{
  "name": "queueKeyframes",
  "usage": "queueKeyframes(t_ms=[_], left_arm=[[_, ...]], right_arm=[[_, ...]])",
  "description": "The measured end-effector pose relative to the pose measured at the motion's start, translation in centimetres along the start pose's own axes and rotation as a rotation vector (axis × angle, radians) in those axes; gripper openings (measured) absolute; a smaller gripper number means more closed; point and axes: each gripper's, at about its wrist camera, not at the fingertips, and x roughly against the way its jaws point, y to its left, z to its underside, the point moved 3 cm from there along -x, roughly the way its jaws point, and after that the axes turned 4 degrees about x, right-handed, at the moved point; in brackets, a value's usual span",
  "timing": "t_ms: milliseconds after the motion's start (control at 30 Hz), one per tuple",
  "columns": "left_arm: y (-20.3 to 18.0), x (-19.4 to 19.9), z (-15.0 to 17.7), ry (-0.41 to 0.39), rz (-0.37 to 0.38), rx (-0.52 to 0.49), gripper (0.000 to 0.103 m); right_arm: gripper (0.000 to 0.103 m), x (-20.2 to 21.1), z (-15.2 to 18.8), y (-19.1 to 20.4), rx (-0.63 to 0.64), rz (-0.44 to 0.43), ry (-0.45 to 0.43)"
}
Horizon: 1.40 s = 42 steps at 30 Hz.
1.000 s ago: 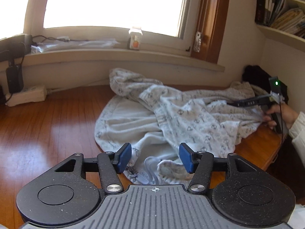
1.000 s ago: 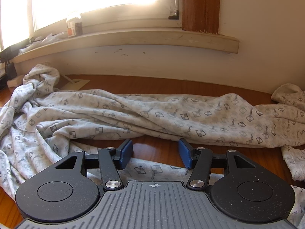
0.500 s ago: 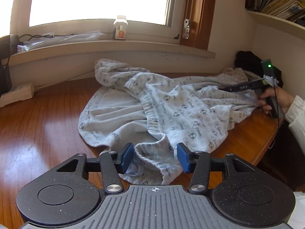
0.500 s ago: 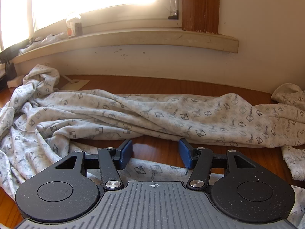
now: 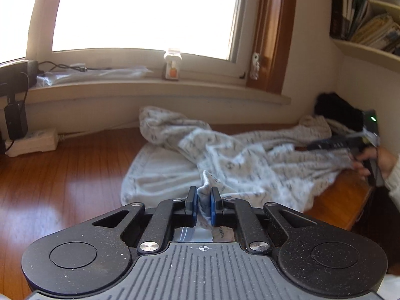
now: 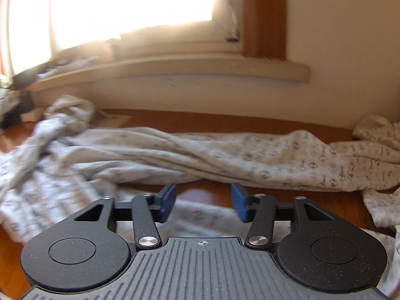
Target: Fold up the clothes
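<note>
A pale grey patterned garment (image 5: pixel 250 160) lies crumpled across the wooden table (image 5: pixel 62 175). My left gripper (image 5: pixel 203 201) is at the garment's near edge; its jaws are closing and the blue pads (image 5: pixel 192 202) pinch a raised fold of the cloth. In the right wrist view the garment (image 6: pixel 200 155) stretches from left to right. My right gripper (image 6: pixel 203 203) is over a strip of it, jaws closing but still apart, with the pads clear of the cloth. The left wrist view also shows the right gripper (image 5: pixel 335 143) at the far right, held by a hand (image 5: pixel 375 160).
A windowsill (image 5: pixel 150 87) carries a small bottle (image 5: pixel 172 63) and cables. A white power strip (image 5: pixel 32 142) sits at the back left. A black bundle (image 5: pixel 335 110) fills the right corner under a bookshelf (image 5: pixel 362 25). The table's edge (image 5: pixel 350 210) drops off at the right.
The left jaws have come together onto a fold of the garment's near edge. The right jaws have narrowed a little, and the right view has shifted and blurred.
</note>
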Motion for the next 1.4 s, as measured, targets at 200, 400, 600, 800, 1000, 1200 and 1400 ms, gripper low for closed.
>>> queueKeyframes(t_ms=[200,400,600,800,1000,1200,1400], left_arm=[[0.5,-0.9,-1.0,-0.014,-0.005,0.006,0.01],[1.9,-2.4,-1.8,-0.016,-0.031,0.027,0.01],[2.8,-4.2,-2.0,0.009,-0.043,0.035,0.01],[2.9,-3.7,-1.8,0.009,-0.023,0.052,0.01],[2.8,-2.1,-0.6,0.068,0.002,0.033,0.01],[1.2,2.0,-0.8,0.108,0.077,-0.048,0.01],[-0.2,4.9,0.2,0.162,0.127,-0.101,0.01]], right_arm=[[0.042,3.1,0.0,5.4,0.145,-0.129,0.024],[0.042,3.7,-0.2,10.4,0.243,-0.258,0.085],[0.042,4.0,0.1,14.0,0.321,-0.33,0.124],[0.038,3.2,0.9,15.2,0.36,-0.353,0.169],[0.002,3.6,0.4,14.4,0.384,-0.321,0.195],[0.002,8.3,-2.8,14.3,0.448,-0.28,0.15],[0.002,12.1,-3.8,15.3,0.496,-0.317,0.173]])
